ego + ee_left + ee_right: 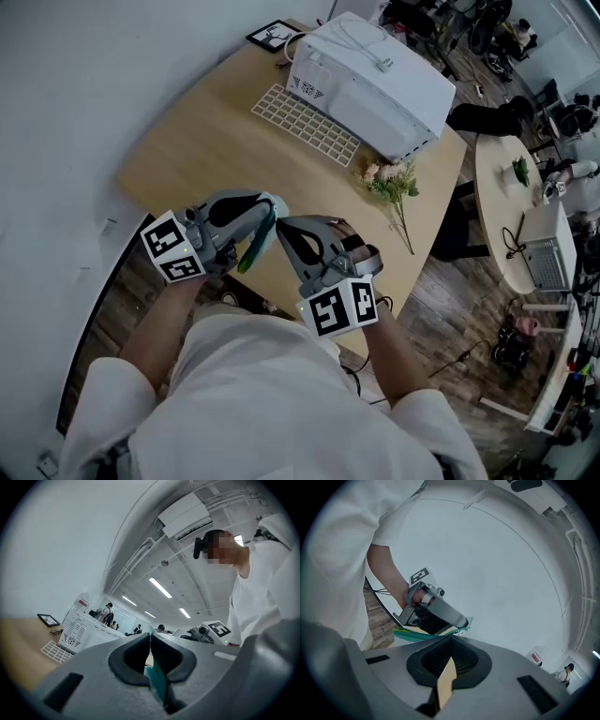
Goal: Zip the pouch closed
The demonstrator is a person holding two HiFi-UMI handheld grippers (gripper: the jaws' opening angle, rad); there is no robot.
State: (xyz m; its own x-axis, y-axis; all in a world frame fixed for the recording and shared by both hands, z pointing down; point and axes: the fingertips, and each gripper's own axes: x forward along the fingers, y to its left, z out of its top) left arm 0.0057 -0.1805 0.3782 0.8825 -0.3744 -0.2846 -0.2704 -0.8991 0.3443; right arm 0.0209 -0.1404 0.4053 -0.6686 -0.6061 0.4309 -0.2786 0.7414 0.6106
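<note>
The pouch (423, 635) hangs over the bench's (234, 122) near edge, left tool (149, 641) pinching its green zipper end, right tool (451, 641) pinching its tan side; the zipping pull seems in hand, next needing a steady draw along the teeth.

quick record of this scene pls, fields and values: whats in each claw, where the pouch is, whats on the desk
pouch: held off the desk, stretched between both claws
green zipper: runs from the left claw to the right claw; how far it is zipped cannot be told
left claw: shut on the pouch's green zipper edge
right claw: shut on a tan part of the pouch
desk: wood
on desk: keyboard, white appliance, flower sprig, picture frame
</note>
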